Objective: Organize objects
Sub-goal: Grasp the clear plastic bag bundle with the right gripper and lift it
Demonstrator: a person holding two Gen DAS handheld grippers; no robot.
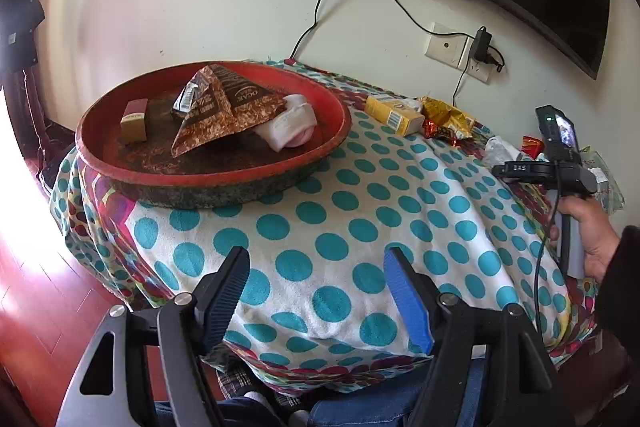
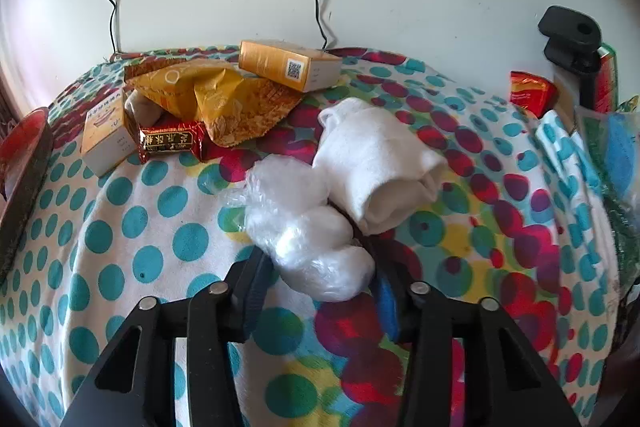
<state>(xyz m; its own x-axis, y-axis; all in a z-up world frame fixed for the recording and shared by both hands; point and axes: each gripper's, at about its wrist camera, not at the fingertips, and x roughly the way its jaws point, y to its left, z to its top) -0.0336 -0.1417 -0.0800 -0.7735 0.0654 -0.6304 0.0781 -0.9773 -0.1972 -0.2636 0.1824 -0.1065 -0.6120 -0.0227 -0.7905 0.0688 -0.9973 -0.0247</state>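
Observation:
A round red tray [image 1: 100,163] sits at the left of the dotted cloth and holds a small box [image 1: 134,121], a brown wrapper [image 1: 224,111] and a rolled white sock [image 1: 292,127]. My left gripper [image 1: 316,267] is open and empty above the cloth in front of the tray. My right gripper [image 2: 320,263] has its jaws around a crumpled clear plastic bag [image 2: 304,227]. A rolled white sock [image 2: 380,163] lies against the bag's far side. The right gripper body also shows in the left wrist view [image 1: 556,163].
Behind the bag lie a yellow snack wrapper [image 2: 216,99], an orange box [image 2: 288,65], a small white box [image 2: 106,139] and a red-gold candy packet [image 2: 172,141]. Red packets [image 2: 530,91] and a green bag [image 2: 616,147] sit at the right edge. Wall sockets and cables are behind.

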